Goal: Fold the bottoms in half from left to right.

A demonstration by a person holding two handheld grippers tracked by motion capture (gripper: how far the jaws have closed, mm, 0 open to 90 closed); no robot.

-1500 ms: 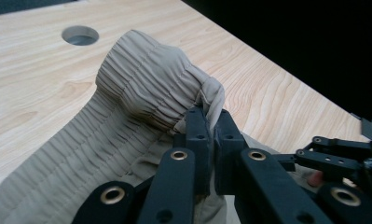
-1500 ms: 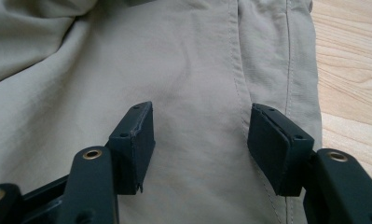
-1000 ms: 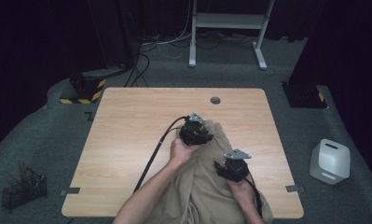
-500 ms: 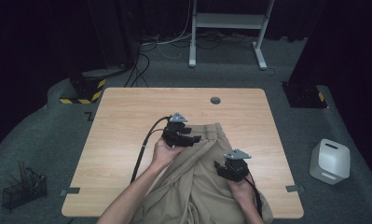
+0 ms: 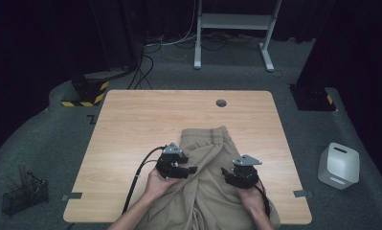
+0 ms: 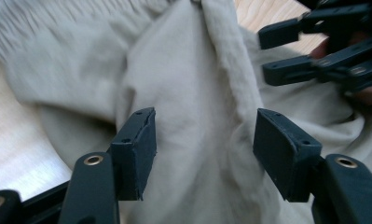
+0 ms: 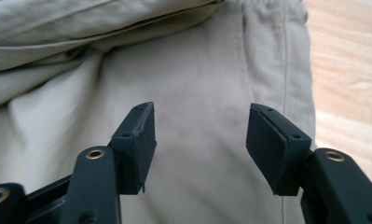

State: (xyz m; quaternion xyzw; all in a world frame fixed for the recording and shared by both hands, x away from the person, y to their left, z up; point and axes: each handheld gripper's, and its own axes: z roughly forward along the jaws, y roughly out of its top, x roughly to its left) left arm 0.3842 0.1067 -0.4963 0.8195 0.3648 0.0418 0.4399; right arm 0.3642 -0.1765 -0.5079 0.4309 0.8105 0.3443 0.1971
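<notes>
Now the khaki trousers (image 5: 212,177) lie bunched on the near half of the tabletop (image 5: 131,124), waistband away from the person. The left gripper (image 5: 191,169) has pulled back from the waistband toward the near left edge of the cloth, jaws apart over a fold. The right gripper (image 5: 224,171) hasn't moved, jaws apart over flat fabric. Likely repositioning for a new grasp to spread or fold. No readable brand, label or writing anywhere.
</notes>
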